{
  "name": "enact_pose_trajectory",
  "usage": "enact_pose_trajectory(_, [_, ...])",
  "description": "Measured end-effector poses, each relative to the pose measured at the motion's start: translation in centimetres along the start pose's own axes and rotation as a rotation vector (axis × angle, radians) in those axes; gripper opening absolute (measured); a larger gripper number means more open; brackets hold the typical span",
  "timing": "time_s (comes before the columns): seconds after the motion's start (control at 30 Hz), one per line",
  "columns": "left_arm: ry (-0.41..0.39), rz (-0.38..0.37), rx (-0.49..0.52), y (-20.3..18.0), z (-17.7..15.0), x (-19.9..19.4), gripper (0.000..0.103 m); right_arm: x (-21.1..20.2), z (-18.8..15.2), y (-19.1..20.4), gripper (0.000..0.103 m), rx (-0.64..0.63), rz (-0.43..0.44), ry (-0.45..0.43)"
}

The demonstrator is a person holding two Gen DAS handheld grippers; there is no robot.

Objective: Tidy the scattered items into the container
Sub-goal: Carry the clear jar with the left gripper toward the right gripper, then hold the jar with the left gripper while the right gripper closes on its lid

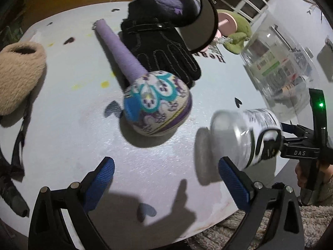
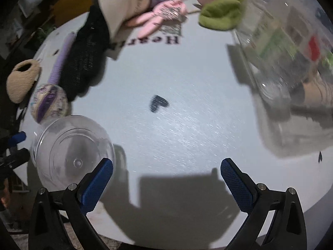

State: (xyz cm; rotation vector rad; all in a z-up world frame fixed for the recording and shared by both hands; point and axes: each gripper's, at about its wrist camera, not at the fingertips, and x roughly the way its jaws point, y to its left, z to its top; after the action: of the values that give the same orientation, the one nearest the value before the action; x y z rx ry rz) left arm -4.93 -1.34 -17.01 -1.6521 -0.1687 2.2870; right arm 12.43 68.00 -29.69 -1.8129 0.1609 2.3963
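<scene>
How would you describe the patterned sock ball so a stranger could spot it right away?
On the white table, find the black glove near the middle. A lilac tube lies along its left edge, ending at the sock ball. It is the only round thing with teal and purple flowers.

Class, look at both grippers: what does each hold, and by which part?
Nothing is held. The left gripper and right gripper are both open, with only table between their fingers. The jar lies outside the right gripper's gap.
</scene>
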Motion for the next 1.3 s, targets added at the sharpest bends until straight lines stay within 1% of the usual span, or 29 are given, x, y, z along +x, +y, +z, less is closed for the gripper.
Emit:
enact_pose_trajectory(0.1, [0.007,-0.007,0.014,-0.8,0.4,0.6,0.1,-1.3,-0.2,-1.1,0.103,0.056,-0.008,-0.037])
enact_pose_trajectory(0.37, [0.003,-0.031,0.032,-2.9,1.8,1.4,0.1,-5.6,0.8,0.1,0.103,0.038,0.067,-0.144])
enact_pose_trajectory(0.5, [0.006,-0.014,0.05,-4.1,2.7,2.0,0.102,-4.2,0.6,0.7,0.103,-0.009,0.018,-0.109])
enact_pose_trajectory(0.63, [0.015,-0.032,0.072,-4.9,2.7,1.9,0.102,-4.4,-0.8,-0.9,0.103,0.036,0.04,-0.097])
enact_pose_trajectory(0.7, [0.012,-0.046,0.109,-6.0,2.5,1.7,0.102,-4.5,-1.2,-1.8,0.103,0.065,0.039,-0.093])
enact_pose_trajectory(0.87, [-0.007,-0.076,0.224,-9.7,2.1,1.0,0.102,-4.3,-2.5,-4.1,0.103,0.115,-0.006,-0.069])
enact_pose_trajectory(1.0, [-0.003,-0.107,0.302,-12.7,2.0,1.3,0.102,-3.5,-3.5,-5.8,0.103,0.158,-0.028,-0.04])
enact_pose_trajectory(1.07, [0.005,-0.114,0.328,-13.6,2.1,1.8,0.102,-3.0,-3.7,-6.4,0.103,0.179,-0.032,-0.03])
enact_pose_trajectory(1.2, [0.027,-0.101,0.386,-15.4,1.9,3.1,0.102,-2.3,-4.2,-7.1,0.103,0.205,-0.031,-0.015])
enact_pose_trajectory(1.3, [0.039,-0.12,0.397,-16.1,2.0,3.7,0.102,-2.2,-4.6,-7.7,0.103,0.217,-0.045,-0.01])
